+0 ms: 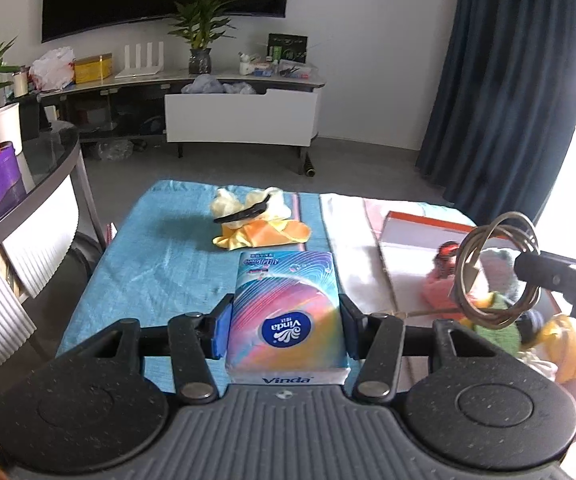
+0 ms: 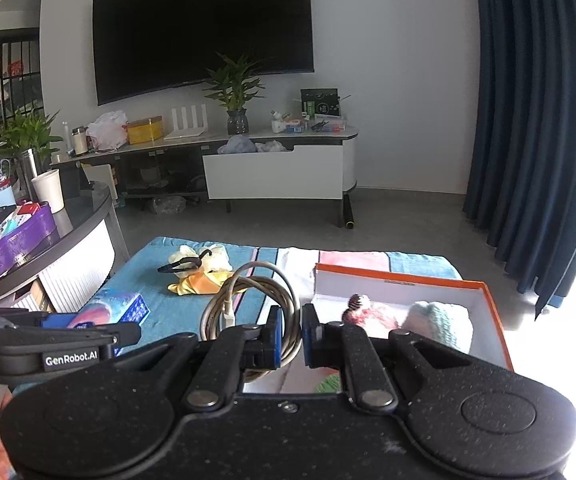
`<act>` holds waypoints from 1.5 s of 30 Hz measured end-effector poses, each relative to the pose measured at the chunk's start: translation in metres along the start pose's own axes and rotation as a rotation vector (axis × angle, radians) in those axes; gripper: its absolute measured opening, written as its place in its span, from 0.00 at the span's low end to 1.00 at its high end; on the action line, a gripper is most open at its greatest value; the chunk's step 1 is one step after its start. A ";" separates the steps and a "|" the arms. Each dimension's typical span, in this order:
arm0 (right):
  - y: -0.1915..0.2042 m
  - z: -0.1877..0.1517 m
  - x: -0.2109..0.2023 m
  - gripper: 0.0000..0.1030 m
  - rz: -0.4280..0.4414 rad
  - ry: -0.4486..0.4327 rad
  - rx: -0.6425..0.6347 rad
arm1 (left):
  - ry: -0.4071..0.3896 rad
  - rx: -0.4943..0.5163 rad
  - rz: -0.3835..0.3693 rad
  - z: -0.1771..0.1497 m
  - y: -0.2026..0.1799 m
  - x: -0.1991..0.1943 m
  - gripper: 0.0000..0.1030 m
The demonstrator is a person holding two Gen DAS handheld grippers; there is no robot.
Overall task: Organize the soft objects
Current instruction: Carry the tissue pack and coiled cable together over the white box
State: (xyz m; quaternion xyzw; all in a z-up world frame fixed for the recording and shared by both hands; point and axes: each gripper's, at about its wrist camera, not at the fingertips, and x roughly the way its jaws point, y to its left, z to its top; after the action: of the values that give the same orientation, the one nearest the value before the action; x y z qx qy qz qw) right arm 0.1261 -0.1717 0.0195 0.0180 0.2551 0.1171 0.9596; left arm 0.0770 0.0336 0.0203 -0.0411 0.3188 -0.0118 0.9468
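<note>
Two handheld grippers work above one blue towel [image 1: 143, 264] spread over a low table: the left gripper [image 1: 285, 322] carries one pack of tissues [image 1: 288, 312], the right gripper [image 2: 291, 334] one coiled cable [image 2: 247, 300]. On the far part of the towel lies one heap of yellow cloth [image 1: 259, 228] with one black band [image 1: 243, 213] across it. To the towel's right stands one orange-rimmed box [image 2: 484, 300] holding several soft toys, their exact number unclear. Beyond the towel, one television [image 2: 203, 32] hangs over one long sideboard [image 2: 279, 168], which bears one potted plant [image 2: 236, 92]. Left of the towel, a second plant [image 2: 27, 132], one white cup [image 2: 49, 190] and one purple tray [image 2: 11, 240] share one round table [image 2: 87, 212]. One dark blue curtain [image 2: 536, 120] hangs right of the towel.
</note>
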 end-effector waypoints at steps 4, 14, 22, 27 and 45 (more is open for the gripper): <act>-0.006 0.000 -0.014 0.12 -0.011 -0.018 0.007 | -0.010 0.014 -0.021 0.000 -0.011 -0.008 0.51; -0.032 -0.001 -0.040 0.12 -0.059 -0.051 0.041 | -0.026 0.051 -0.077 0.002 -0.037 -0.014 0.51; -0.053 -0.002 -0.054 0.12 -0.104 -0.077 0.068 | -0.038 0.088 -0.116 0.004 -0.060 -0.016 0.51; -0.063 -0.003 -0.059 0.12 -0.124 -0.088 0.080 | -0.036 0.109 -0.130 0.004 -0.071 -0.015 0.51; -0.074 -0.004 -0.065 0.12 -0.161 -0.100 0.102 | -0.022 0.124 -0.178 0.006 -0.089 -0.008 0.51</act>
State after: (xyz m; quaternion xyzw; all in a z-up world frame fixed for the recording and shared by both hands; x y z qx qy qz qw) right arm 0.0848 -0.2587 0.0405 0.0519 0.2130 0.0253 0.9754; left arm 0.0749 -0.0539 0.0376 -0.0109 0.3020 -0.1148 0.9463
